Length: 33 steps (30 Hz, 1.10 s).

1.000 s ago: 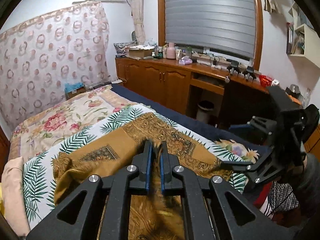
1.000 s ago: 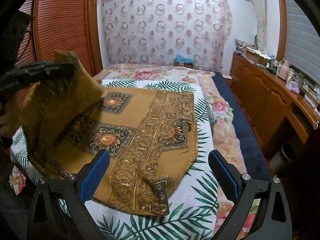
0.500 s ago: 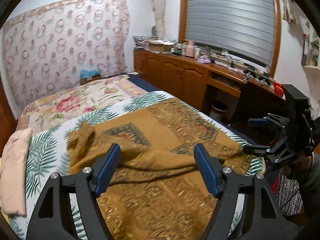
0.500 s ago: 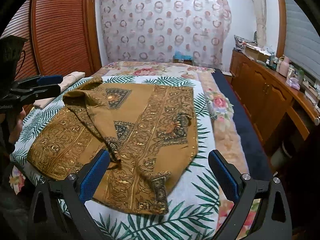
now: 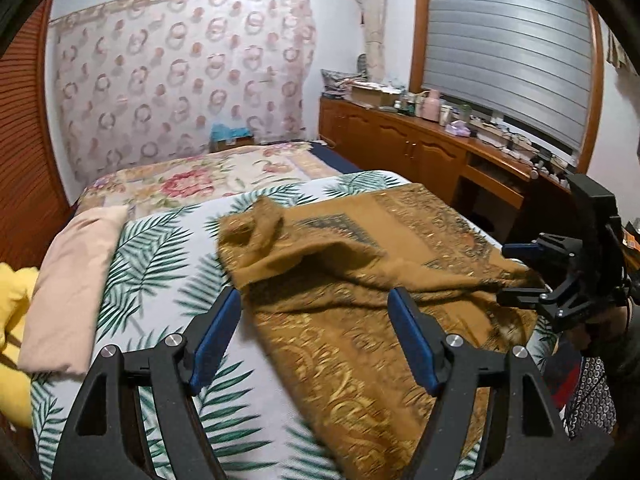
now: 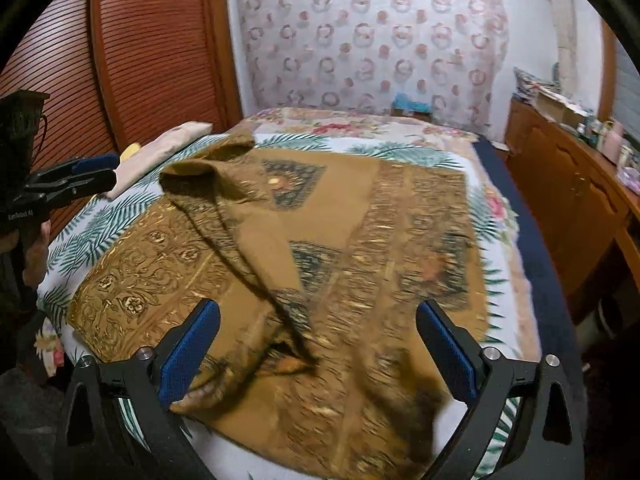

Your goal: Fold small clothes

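A brown garment (image 5: pixel 360 280) with gold ornament lies spread on the palm-leaf sheet (image 5: pixel 160 260) of a bed. One flap lies loosely folded over its middle (image 6: pixel 240 216), rumpled. My left gripper (image 5: pixel 314 304) is open above the garment's left edge, with nothing between its blue pads. It also shows at the left of the right wrist view, left gripper (image 6: pixel 80 176), off the cloth. My right gripper (image 6: pixel 318 316) is open just over the garment's near hem and grips nothing. The left wrist view shows the right gripper (image 5: pixel 516 270) at the garment's right edge.
A folded pink cloth (image 5: pixel 72 280) and something yellow (image 5: pixel 12 320) lie at the bed's left side. A slatted wooden wardrobe (image 6: pixel 140 60) stands left of the bed, and a cluttered wooden cabinet (image 5: pixel 420 148) stands along the right. A patterned curtain (image 6: pixel 360 40) hangs at the far end.
My left gripper opened and let go of the lifted flap, which dropped onto the garment. The left gripper then drew back, leftward and lower. My right gripper moved in closer over the near hem.
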Tool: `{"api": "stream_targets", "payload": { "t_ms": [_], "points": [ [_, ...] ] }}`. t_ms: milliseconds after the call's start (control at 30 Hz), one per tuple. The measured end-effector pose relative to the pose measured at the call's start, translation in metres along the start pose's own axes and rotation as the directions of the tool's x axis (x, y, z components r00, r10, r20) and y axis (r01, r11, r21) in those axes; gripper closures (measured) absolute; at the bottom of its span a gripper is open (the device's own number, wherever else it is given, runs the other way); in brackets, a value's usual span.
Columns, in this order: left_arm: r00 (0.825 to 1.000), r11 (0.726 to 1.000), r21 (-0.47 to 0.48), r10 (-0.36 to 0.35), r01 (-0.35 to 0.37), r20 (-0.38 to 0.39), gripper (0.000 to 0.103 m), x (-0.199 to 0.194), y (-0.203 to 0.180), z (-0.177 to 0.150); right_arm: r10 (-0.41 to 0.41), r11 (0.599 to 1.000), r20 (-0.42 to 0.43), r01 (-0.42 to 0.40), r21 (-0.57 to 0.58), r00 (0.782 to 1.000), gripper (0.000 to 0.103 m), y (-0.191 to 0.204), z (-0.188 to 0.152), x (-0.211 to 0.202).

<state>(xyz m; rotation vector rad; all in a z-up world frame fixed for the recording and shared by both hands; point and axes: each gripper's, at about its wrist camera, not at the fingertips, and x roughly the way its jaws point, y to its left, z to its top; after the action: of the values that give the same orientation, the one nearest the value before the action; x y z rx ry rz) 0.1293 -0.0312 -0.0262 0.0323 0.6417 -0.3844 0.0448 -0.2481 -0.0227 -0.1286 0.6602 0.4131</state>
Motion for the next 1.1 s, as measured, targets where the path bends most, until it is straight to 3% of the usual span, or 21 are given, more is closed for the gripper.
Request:
{"api": "stream_targets", "payload": {
  "t_ms": [67, 267, 333, 500, 633, 867, 1100],
  "points": [
    [1.0, 1.0, -0.011, 0.011, -0.011, -0.003, 0.027, 0.0, 0.006, -0.003, 0.015, 1.0, -0.021, -0.015, -0.017, 1.0, 0.013, 0.003, 0.004, 0.011],
    [1.0, 0.999, -0.036, 0.023, -0.023, -0.016, 0.027, 0.002, 0.02, -0.012, 0.037, 0.995, -0.085, -0.045, -0.088, 0.996, 0.041, 0.014, 0.012, 0.038],
    [1.0, 0.999, -0.036, 0.024, -0.025, -0.017, 0.027, 0.003, 0.022, -0.012, 0.029, 0.992, -0.109, -0.042, -0.117, 0.994, 0.061, 0.016, 0.013, 0.046],
    [1.0, 0.999, -0.038, 0.023, -0.023, -0.013, 0.027, 0.003, 0.022, -0.013, 0.033, 0.988, -0.109, -0.049, -0.148, 0.993, 0.093, 0.016, 0.015, 0.046],
    [1.0, 0.999, -0.035, 0.02, -0.02, -0.013, 0.027, 0.002, 0.023, -0.013, 0.075, 0.99, -0.025, -0.077, -0.121, 0.997, 0.097, 0.011, 0.02, 0.024],
    [1.0, 0.999, -0.029, 0.014, -0.014, -0.009, 0.027, 0.002, 0.023, -0.01, 0.044, 0.996, 0.125, -0.034, -0.083, 0.991, 0.097, 0.0, 0.031, -0.029],
    [1.0, 1.0, -0.024, 0.007, -0.007, -0.004, 0.026, 0.002, 0.02, -0.008, -0.064, 0.998, 0.103, 0.064, 0.002, 0.993, 0.097, -0.033, 0.007, -0.049]
  ]
}}
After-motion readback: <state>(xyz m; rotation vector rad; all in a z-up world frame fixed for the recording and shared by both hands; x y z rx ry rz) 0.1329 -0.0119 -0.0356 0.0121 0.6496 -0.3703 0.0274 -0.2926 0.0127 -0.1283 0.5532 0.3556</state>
